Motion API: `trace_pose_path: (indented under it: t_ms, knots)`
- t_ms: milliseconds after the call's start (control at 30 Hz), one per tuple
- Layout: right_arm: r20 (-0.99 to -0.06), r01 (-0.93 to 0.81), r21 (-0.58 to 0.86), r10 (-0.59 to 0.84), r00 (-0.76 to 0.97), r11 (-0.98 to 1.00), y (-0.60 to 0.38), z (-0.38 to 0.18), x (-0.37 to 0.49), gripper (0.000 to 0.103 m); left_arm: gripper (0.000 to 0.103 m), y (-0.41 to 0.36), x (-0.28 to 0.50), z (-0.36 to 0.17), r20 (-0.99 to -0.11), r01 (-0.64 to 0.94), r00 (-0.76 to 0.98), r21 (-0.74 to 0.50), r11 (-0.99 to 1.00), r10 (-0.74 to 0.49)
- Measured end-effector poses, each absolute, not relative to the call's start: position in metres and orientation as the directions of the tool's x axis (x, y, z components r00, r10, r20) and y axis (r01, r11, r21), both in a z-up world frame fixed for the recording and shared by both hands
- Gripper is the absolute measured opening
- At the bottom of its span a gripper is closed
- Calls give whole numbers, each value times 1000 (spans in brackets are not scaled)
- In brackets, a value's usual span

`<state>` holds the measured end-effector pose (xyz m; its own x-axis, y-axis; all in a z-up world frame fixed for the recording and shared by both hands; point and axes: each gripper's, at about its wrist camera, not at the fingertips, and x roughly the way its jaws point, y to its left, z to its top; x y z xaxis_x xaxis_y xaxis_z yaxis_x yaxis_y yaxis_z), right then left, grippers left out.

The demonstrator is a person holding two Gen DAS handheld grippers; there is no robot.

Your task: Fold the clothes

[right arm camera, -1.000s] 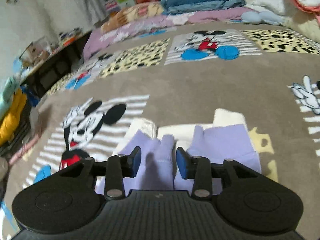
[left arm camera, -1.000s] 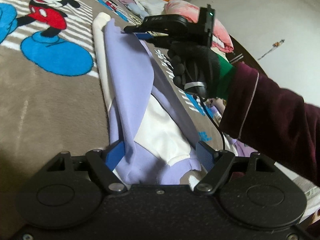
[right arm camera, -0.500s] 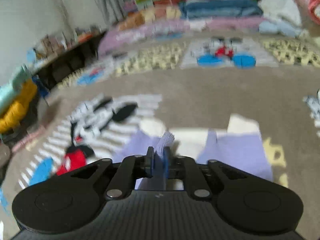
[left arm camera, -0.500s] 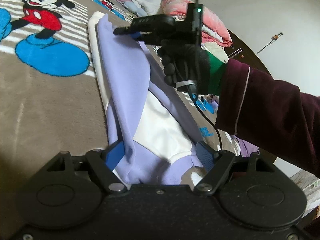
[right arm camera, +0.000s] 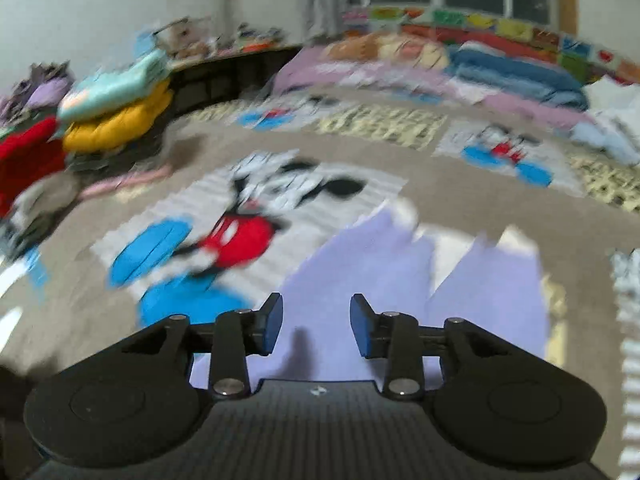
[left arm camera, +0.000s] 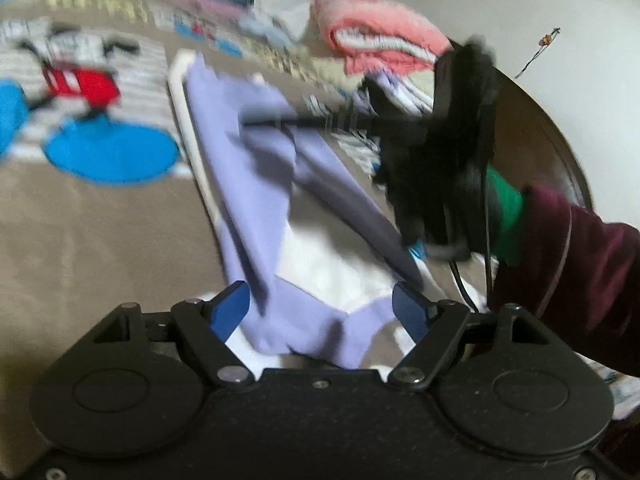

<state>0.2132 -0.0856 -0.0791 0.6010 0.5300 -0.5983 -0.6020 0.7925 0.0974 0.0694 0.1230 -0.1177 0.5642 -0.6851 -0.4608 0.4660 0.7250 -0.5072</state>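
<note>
the lilac garment (left arm camera: pixel 256 184) lies with one part folded over – both the left gripper (left arm camera: pixel 320 312) and the right gripper (right arm camera: pixel 316 328) have jaws apart, holding nothing; next fold needs a grip on the edge at 6 o'clock.

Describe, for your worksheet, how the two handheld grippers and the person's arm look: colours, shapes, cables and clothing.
Both grippers, left gripper and right gripper, have black bodies with two round discs, black linkage arms with silver pivots, and blue ribbed finger pads. The hand wears a black glove, then a green cuff and maroon sleeve. A black cable hangs below.
</note>
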Motion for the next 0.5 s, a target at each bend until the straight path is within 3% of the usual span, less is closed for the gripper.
trace_pose_path:
  t_ms: [133, 200, 333, 400, 500]
  knots:
    - [-623, -585, 110, 514, 589, 803, -85, -95, 194, 39, 78, 110, 66, -107, -391, 527, 640, -405, 748, -662]
    - [-600, -565, 149, 529, 600, 811, -90, -95, 190, 39, 78, 95, 75, -111, -413, 533, 644, -362, 765, -644]
    - [-612, -564, 130, 514, 601, 816, -88, -97, 188, 39, 78, 67, 85, -137, -568, 551, 577, -260, 793, -587]
    - [-612, -579, 116, 517, 599, 807, -87, -96, 185, 39, 78, 61, 77, -134, -574, 584, 584, -195, 788, -574]
    - [-612, -600, 94, 522, 594, 794, -85, -95, 180, 39, 78, 65, 72, -128, -548, 598, 592, -193, 778, -591]
